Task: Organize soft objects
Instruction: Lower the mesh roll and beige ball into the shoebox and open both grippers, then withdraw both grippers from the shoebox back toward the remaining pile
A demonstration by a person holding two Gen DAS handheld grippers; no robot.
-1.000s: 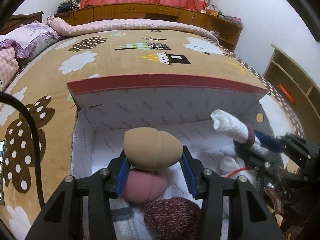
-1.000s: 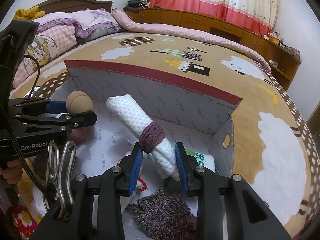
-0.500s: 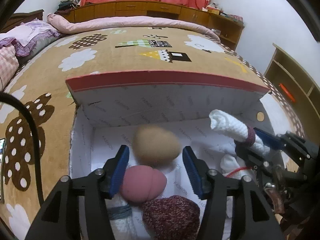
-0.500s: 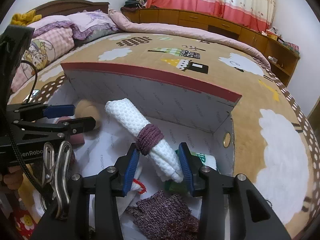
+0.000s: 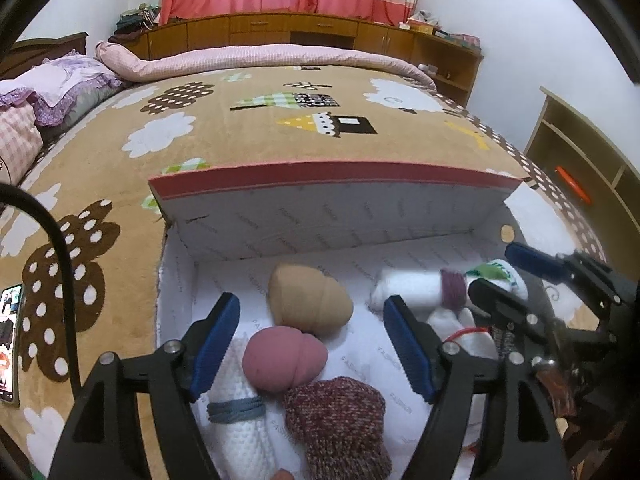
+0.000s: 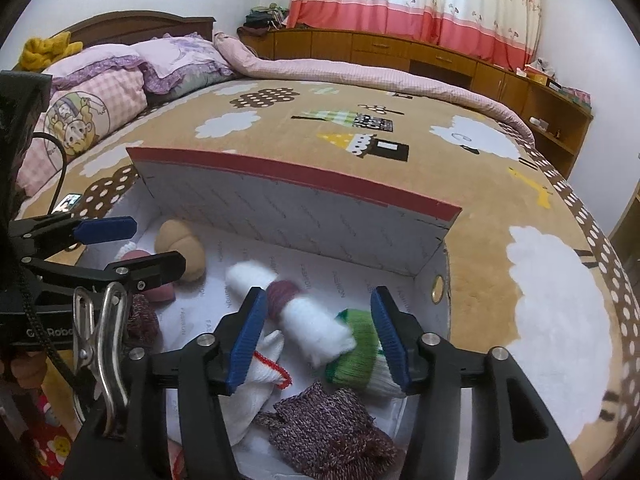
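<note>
two rolled towels (image 5: 416,292), two balls (image 5: 310,304)

A phone (image 5: 10,342) lies on the brown patterned blanket (image 5: 248,140), pillows (image 6: 120,76) beyond.

And I've let go on both sides! My left gripper (image 5: 312,344), which had the tan sock ball (image 5: 310,300) clamped a second ago, is opening, and the ball now lies on the box floor (image 5: 360,344) beyond the pink one (image 5: 282,362). My right gripper (image 6: 318,336) is opening too; the white roll (image 6: 296,312) has dropped flat.
</note>
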